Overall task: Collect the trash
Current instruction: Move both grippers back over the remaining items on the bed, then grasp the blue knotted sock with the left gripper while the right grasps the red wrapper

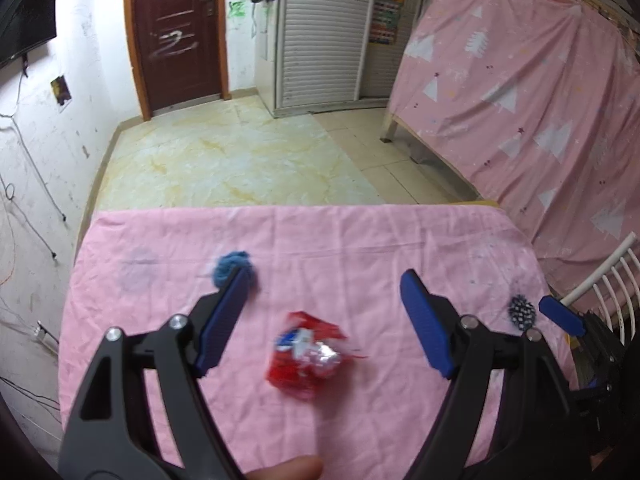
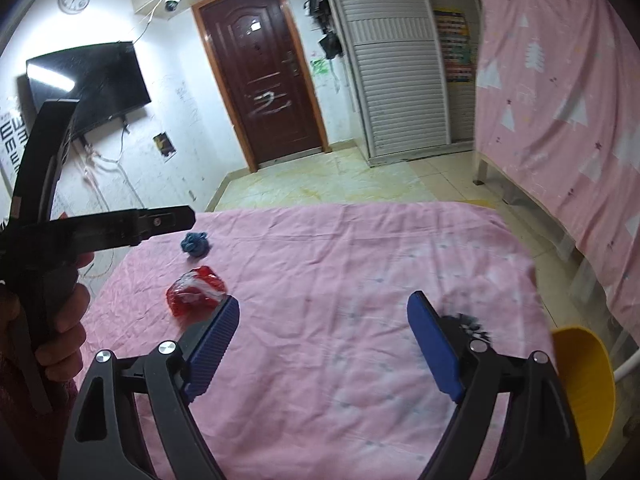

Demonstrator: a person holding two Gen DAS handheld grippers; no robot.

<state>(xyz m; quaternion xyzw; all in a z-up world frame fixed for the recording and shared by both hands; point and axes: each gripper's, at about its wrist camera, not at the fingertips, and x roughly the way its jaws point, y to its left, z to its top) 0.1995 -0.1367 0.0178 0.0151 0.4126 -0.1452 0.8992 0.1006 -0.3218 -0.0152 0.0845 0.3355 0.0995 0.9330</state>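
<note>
The red wrapper [image 1: 308, 354] is motion-blurred in the left wrist view; its print cannot be read. The blue ball [image 1: 234, 270] is partly covered there by a finger of the left gripper [image 1: 324, 320]. The dark speckled scrap [image 2: 470, 326], near the right edge of the pink cloth [image 2: 340, 264], is blurred and half hidden behind a finger of the right gripper [image 2: 326, 340]; its kind cannot be told. The yellow bin [image 2: 582, 392] is partly hidden by that gripper's frame. The television [image 1: 26, 16] is cut off by the picture's left edge.

Glossy crinkled wrapper [image 1: 308, 354], matt creased cloth [image 1: 360, 240]
</note>
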